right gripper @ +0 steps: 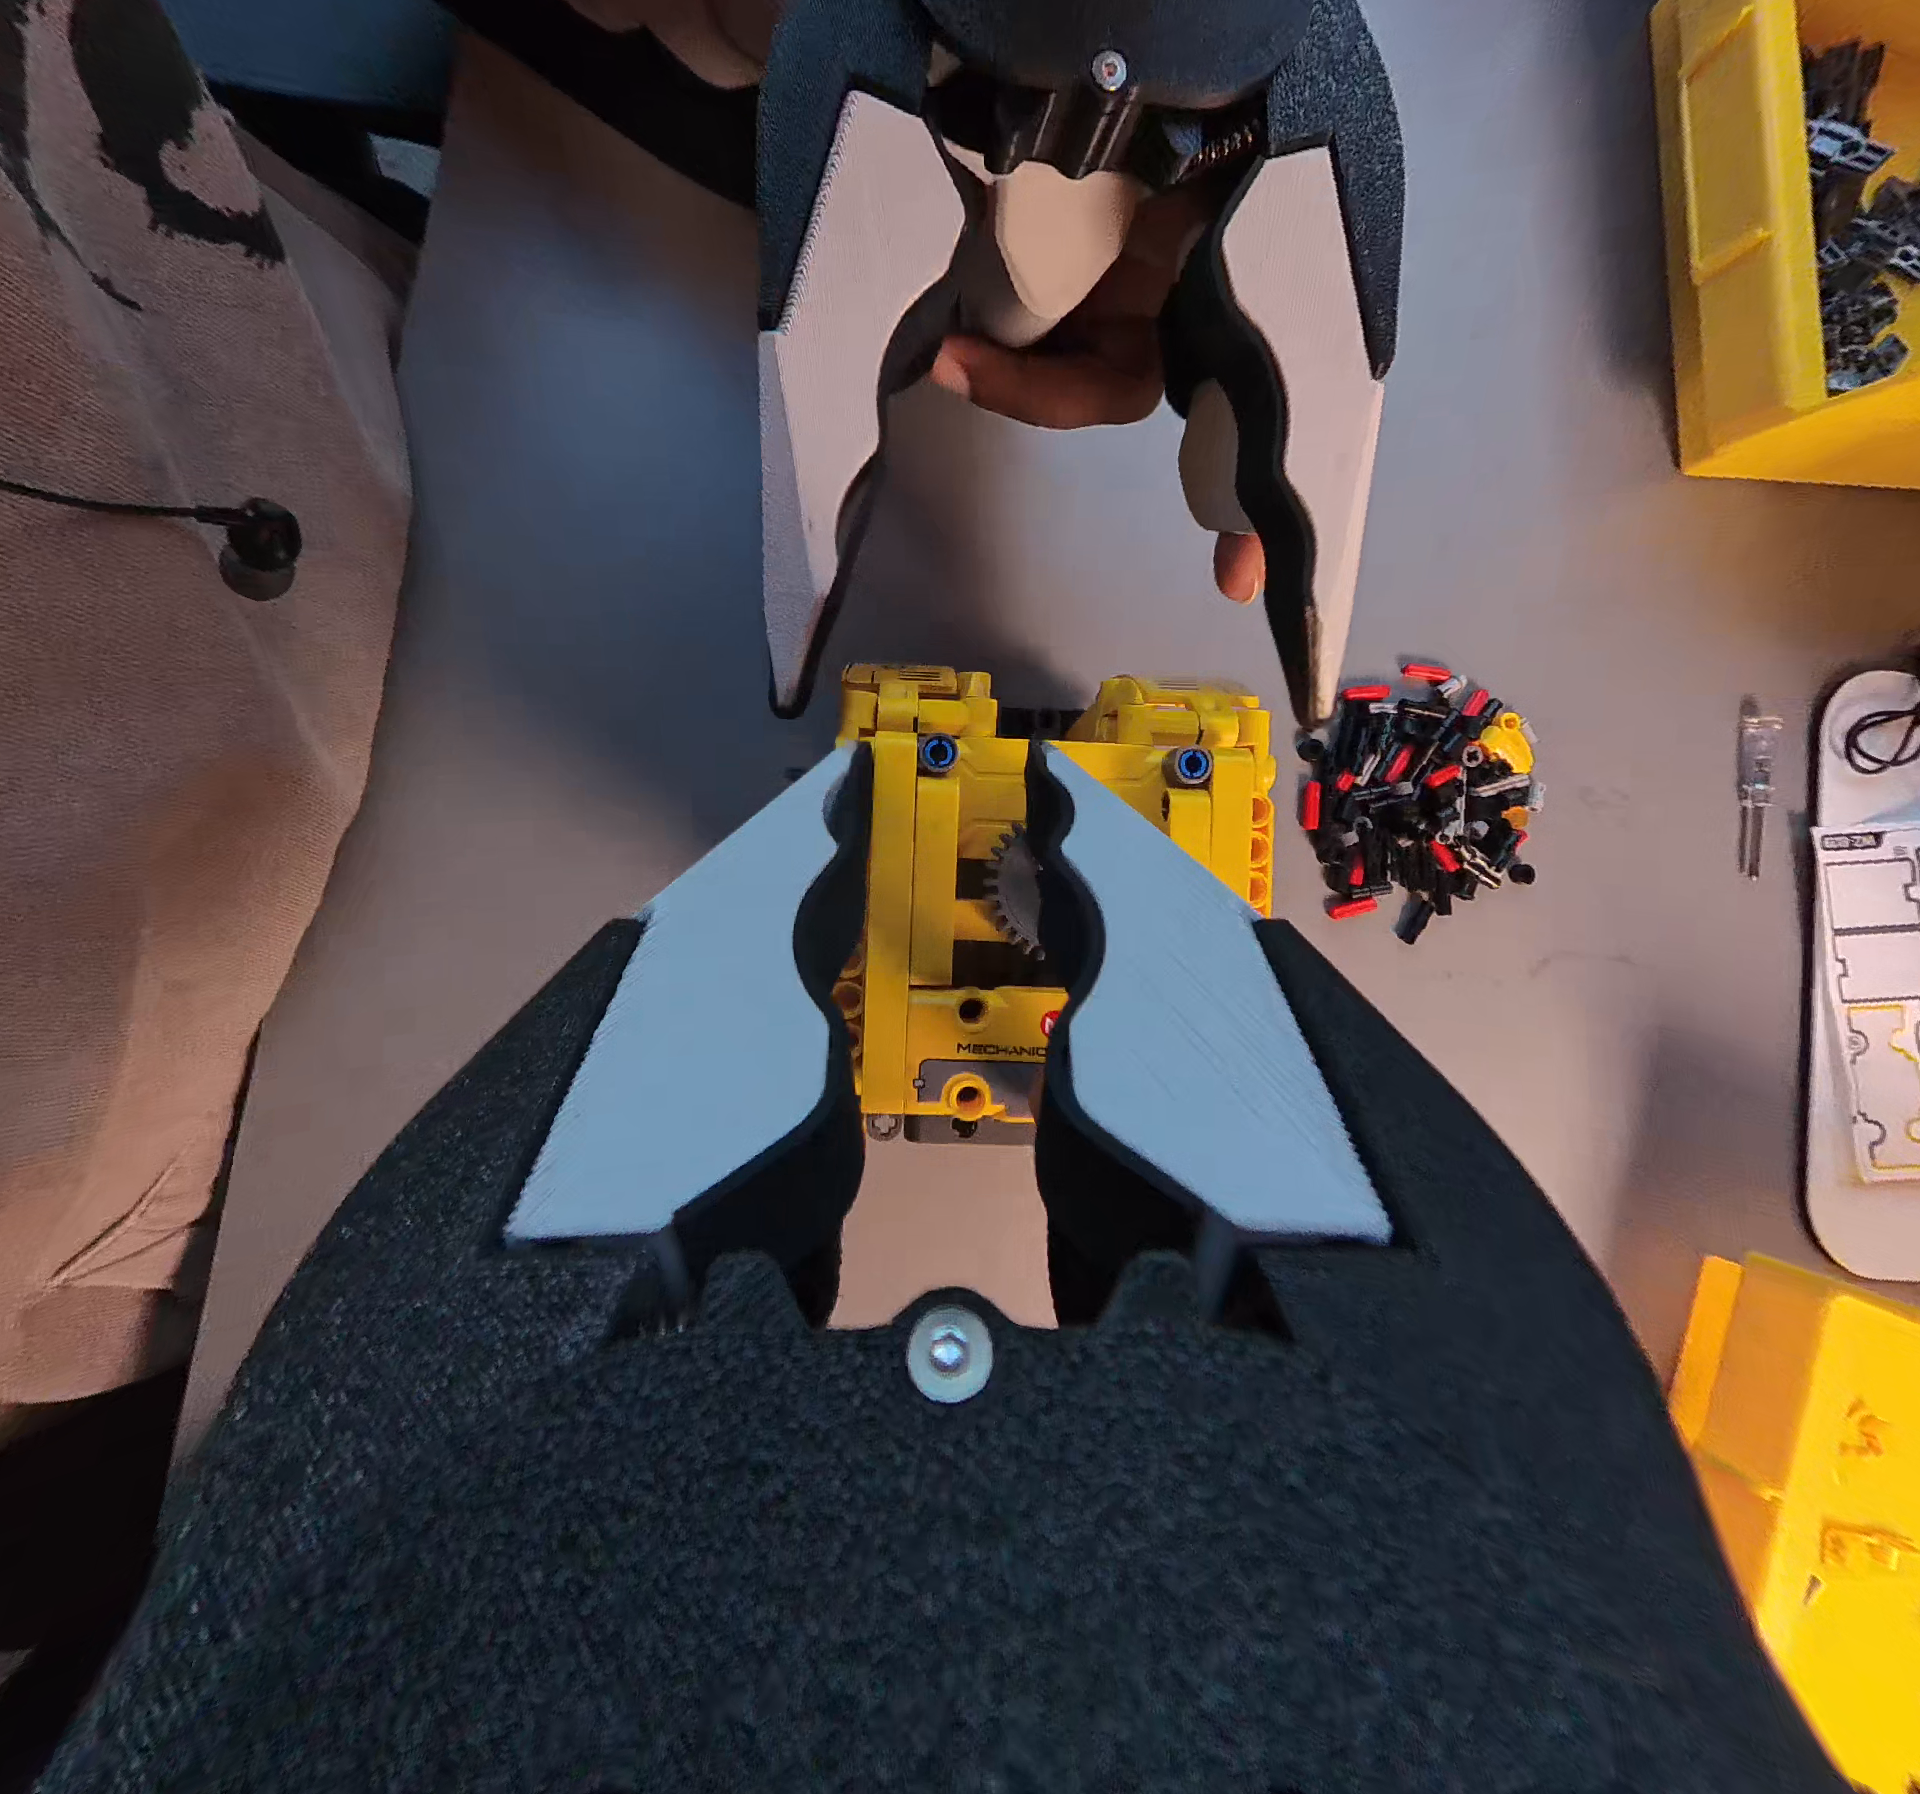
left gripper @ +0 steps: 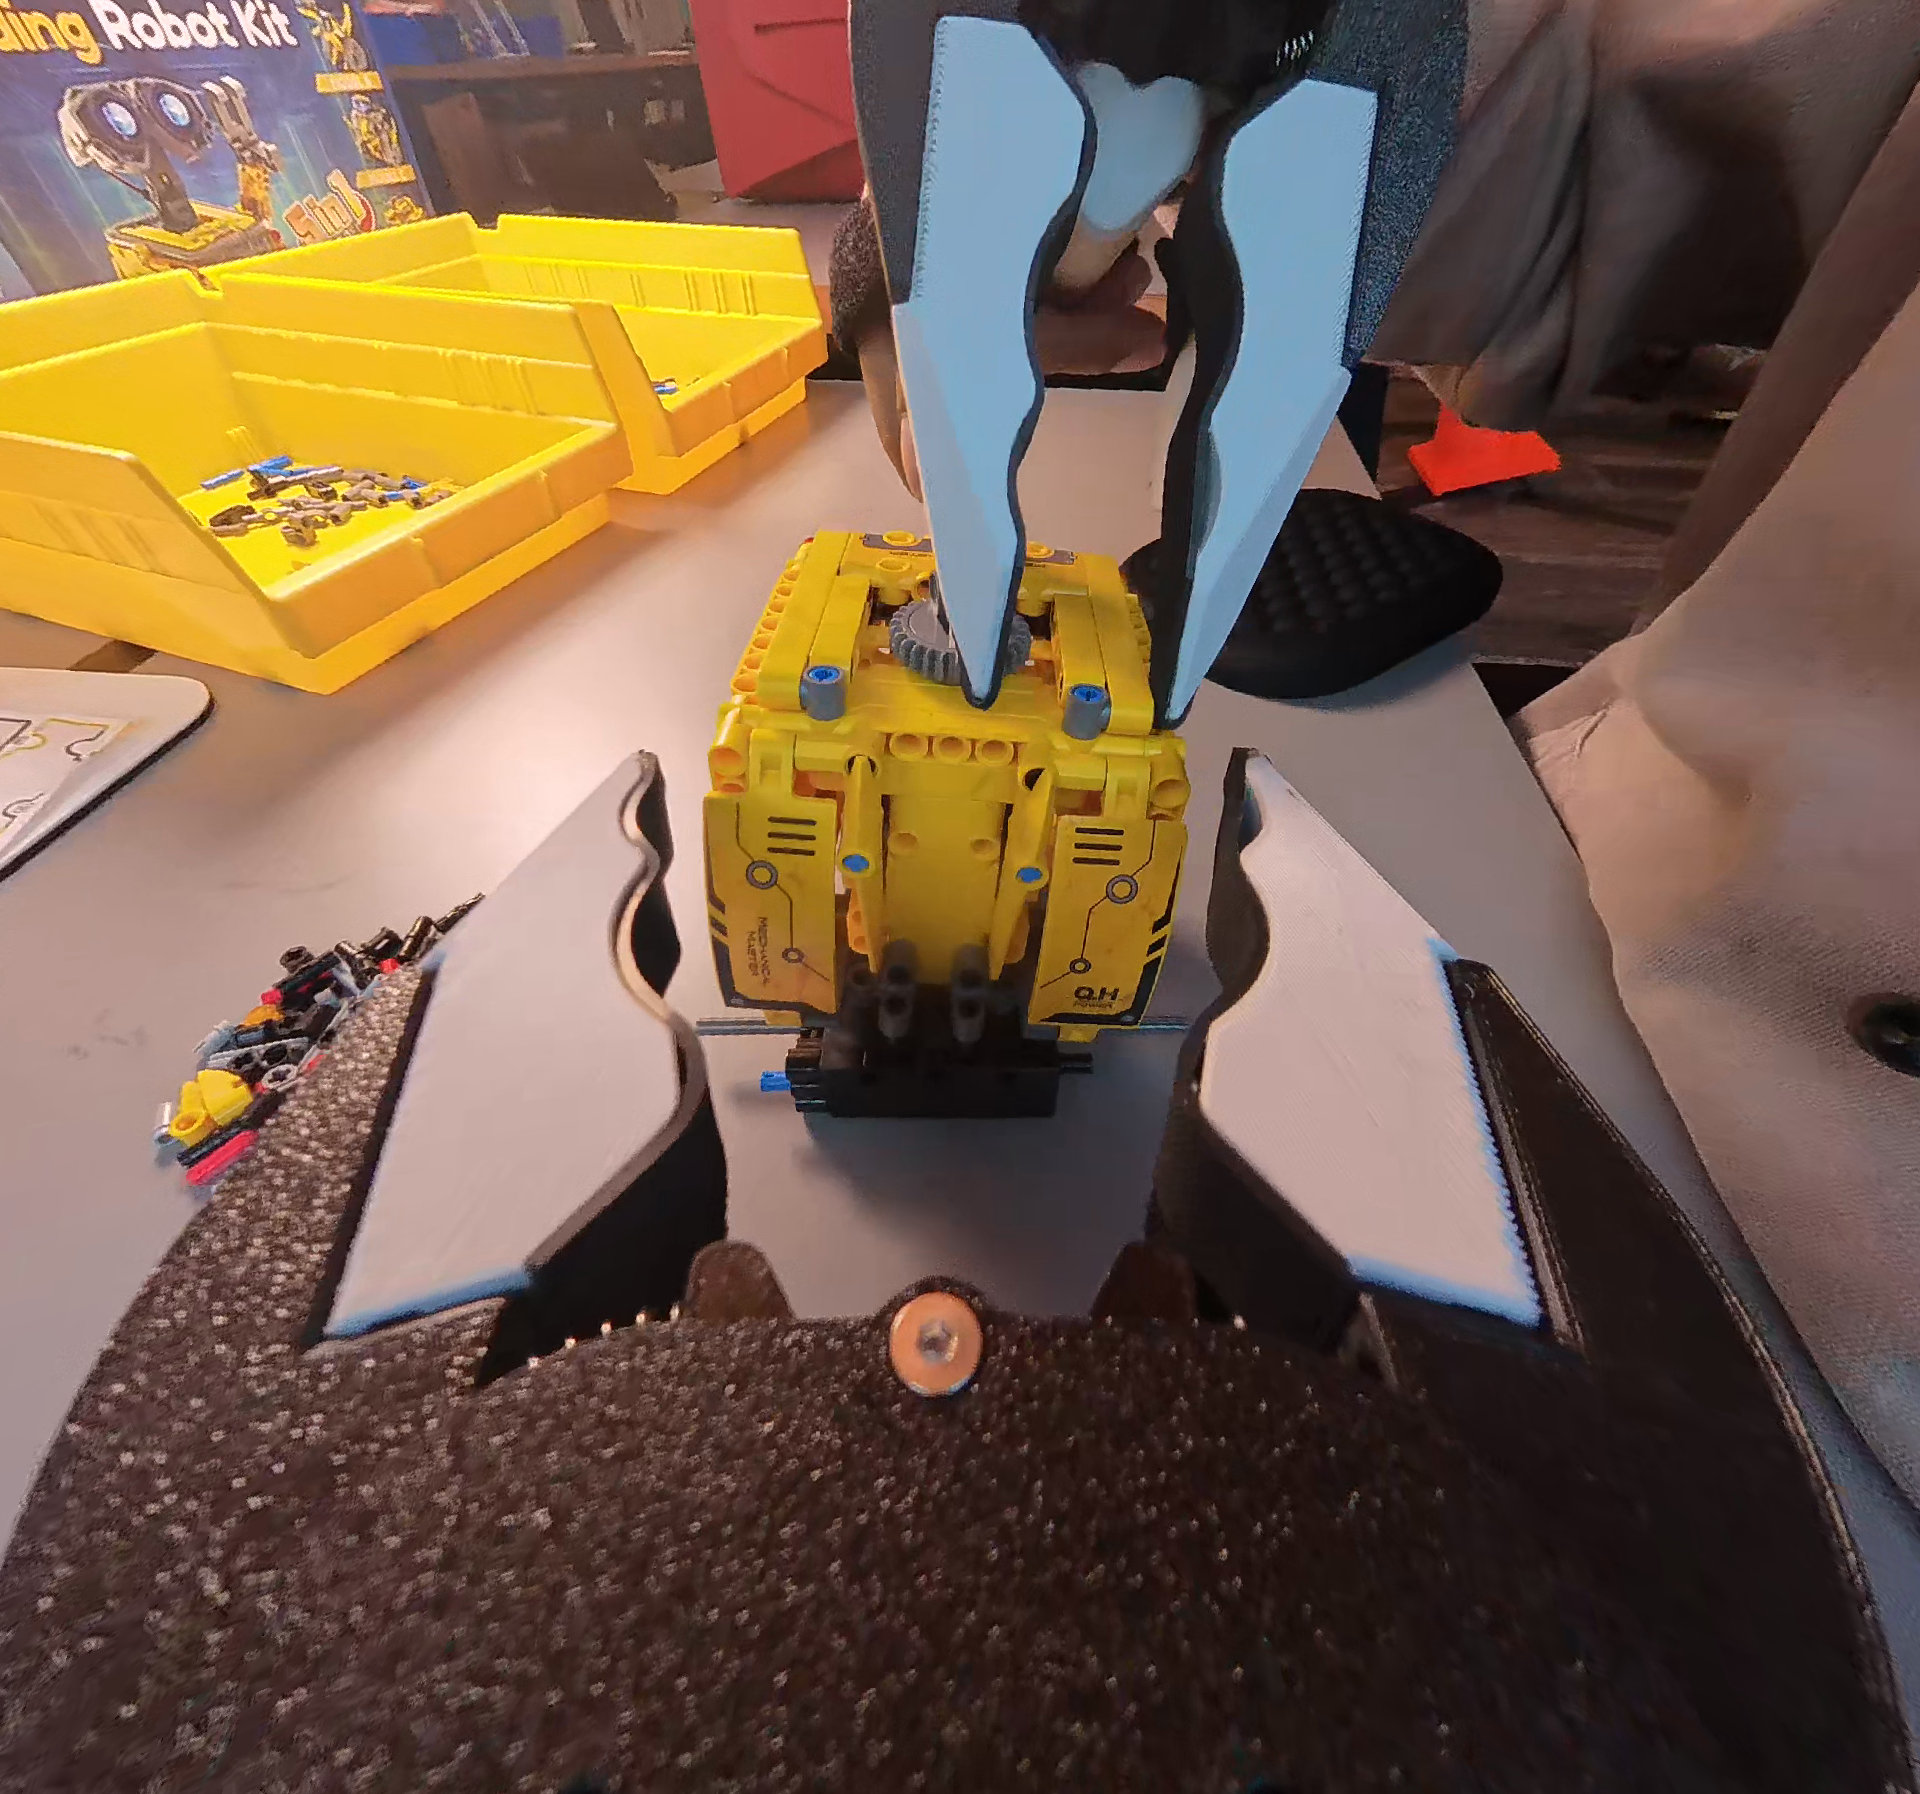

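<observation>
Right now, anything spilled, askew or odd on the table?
Loose small parts, black, red, grey and yellow, lie heaped on the bare table beside the yellow block model, not in the yellow bins. The model stands upright. The left tool is open around it; the right tool is open over its top gear.

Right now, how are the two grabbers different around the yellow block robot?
The left gripper comes in level with the table and is spread wide, a finger on each side of the yellow block model, apparently not touching. The right gripper reaches down from above with a narrower gap; one fingertip sits by the grey gear on top, the other at the model's top edge. Both have pale fingers with wavy black inner edges, and both are open.
</observation>
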Demonstrator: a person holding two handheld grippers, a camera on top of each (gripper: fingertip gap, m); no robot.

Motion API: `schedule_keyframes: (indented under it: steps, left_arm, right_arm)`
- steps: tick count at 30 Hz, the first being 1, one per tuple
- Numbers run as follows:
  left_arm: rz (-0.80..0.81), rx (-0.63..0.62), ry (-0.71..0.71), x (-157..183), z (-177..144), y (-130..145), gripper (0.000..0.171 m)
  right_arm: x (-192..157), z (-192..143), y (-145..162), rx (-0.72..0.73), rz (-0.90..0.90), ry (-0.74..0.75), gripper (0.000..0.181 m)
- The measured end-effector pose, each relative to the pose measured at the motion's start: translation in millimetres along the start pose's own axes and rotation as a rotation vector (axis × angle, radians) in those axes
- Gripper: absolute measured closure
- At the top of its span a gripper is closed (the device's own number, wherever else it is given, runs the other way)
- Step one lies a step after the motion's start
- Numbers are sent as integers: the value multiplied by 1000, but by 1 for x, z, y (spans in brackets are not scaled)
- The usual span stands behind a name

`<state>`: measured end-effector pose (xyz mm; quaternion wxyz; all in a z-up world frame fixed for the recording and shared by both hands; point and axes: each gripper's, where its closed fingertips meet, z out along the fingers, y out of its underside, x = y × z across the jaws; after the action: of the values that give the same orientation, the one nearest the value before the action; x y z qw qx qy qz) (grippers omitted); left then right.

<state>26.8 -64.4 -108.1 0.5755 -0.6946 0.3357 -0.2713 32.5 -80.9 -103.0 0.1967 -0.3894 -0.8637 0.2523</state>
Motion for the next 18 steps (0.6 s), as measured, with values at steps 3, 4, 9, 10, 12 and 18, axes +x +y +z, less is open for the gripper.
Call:
schedule_keyframes:
  steps: [3,4,9,10,12,18]
  left_arm:
    - [36,-45,-21,2,8,7,66]
    - [46,-60,-32,1,10,10,66]
    - [44,-77,-53,-1,11,11,70]
    - [49,-83,-53,-1,11,12,70]
    - [51,-89,-56,-1,11,12,70]
    - [50,-85,-65,-2,10,12,70]
  right_arm:
    - [-1,2,0,-31,-3,-13,155]
    - [-2,3,0,-40,-1,-22,157]
    - [-5,4,-1,-83,4,-49,160]
    - [-6,4,-1,-90,0,-49,160]
    - [-6,5,-1,-107,-11,-48,160]
    - [-6,5,-1,-112,-3,-48,161]
